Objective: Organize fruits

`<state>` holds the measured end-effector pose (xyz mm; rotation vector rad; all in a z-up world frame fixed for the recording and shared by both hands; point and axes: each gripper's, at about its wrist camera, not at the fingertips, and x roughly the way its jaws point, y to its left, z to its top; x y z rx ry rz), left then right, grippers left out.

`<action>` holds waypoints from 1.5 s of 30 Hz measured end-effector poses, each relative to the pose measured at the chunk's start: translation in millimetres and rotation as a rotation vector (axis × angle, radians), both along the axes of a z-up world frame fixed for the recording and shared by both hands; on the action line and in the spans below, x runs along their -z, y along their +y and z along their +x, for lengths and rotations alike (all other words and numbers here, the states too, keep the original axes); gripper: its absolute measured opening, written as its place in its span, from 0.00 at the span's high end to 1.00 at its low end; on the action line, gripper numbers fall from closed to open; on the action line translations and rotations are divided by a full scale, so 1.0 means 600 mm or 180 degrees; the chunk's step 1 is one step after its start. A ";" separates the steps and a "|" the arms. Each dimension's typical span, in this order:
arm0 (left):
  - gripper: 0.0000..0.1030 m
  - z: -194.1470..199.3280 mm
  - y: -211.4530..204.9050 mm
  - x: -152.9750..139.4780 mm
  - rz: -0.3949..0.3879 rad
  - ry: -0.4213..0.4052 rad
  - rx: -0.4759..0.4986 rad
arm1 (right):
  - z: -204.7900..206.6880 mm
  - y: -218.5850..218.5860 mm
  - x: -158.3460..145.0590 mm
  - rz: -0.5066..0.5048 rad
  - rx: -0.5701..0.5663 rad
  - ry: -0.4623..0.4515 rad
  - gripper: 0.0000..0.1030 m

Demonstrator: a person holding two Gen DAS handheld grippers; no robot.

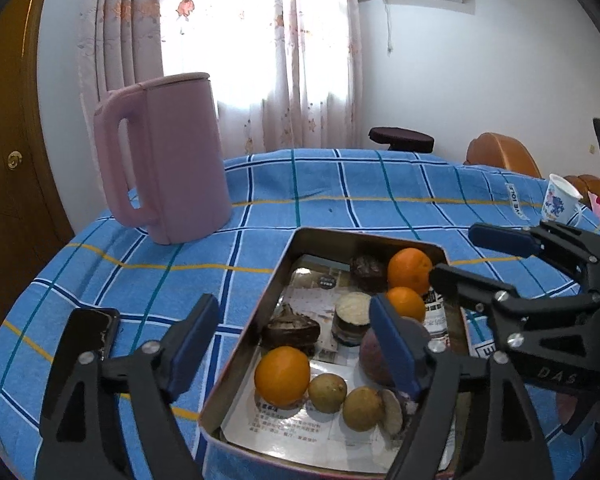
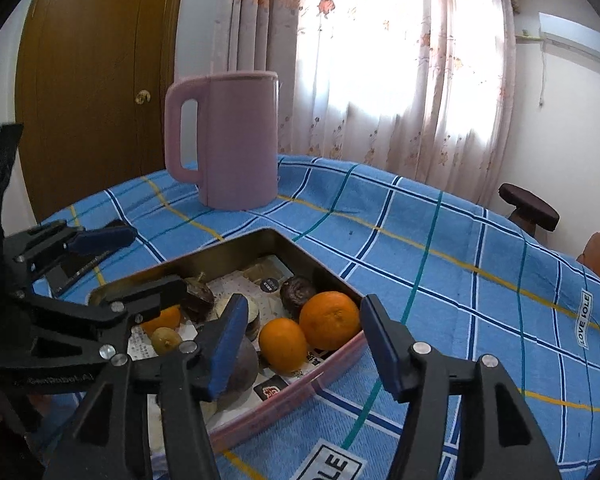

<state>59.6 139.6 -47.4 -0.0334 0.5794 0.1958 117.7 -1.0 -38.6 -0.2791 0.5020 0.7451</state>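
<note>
— Hovering where, exactly?

— My left gripper (image 1: 296,342) hangs over the near left edge of the rectangular metal tin lined with printed paper (image 1: 284,256), its jaws spread wide and holding nothing. One blue pad (image 1: 394,350) sits over the tin, the other over the blue plaid cloth on the surface (image 1: 320,184).

— And your right?

— My right gripper (image 2: 304,340) is at the tin's right rim (image 2: 312,268), jaws also released, with nothing between them. Each gripper shows in the other's view, at the frame edge.

— Where is the fruit?

— All inside the tin. Two oranges (image 2: 329,320) sit touching at the far right side, with a dark wrinkled round fruit (image 2: 298,290) just behind them. A third orange (image 1: 282,375) lies at the near left, beside two small yellow-brown round fruits (image 1: 327,392). A large reddish-purple fruit (image 1: 374,356) is partly hidden behind my left pad. A dark brown lumpy piece (image 1: 290,330) and a pale-topped cut piece (image 1: 352,316) rest in the middle; what they are I cannot tell.

— Anything else around?

— A pink plastic kettle with a handle (image 1: 168,156) stands upright on the cloth beyond the tin, a black phone (image 1: 96,332) lies to the left, and a white printed paper cup (image 1: 560,198) sits at the far right.
</note>
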 end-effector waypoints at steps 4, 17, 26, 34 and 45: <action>0.12 -0.024 -0.001 -0.008 -0.0038 -0.0134 -0.0027 | -0.020 -0.021 -0.010 0.0041 0.0048 -0.0096 0.38; 0.03 -0.074 -0.046 -0.039 -0.0085 -0.0464 0.0086 | -0.079 -0.100 -0.040 0.0176 0.0303 -0.0421 0.37; 0.02 -0.081 -0.081 -0.049 -0.0069 -0.0536 0.0199 | -0.100 -0.142 -0.051 0.0247 0.0445 -0.0514 0.32; 0.00 -0.087 -0.105 -0.054 -0.0056 -0.0556 0.0288 | -0.118 -0.168 -0.061 0.0305 0.0515 -0.0557 0.32; 0.00 -0.094 -0.128 -0.061 -0.0033 -0.0584 0.0376 | -0.128 -0.188 -0.066 0.0315 0.0599 -0.0602 0.31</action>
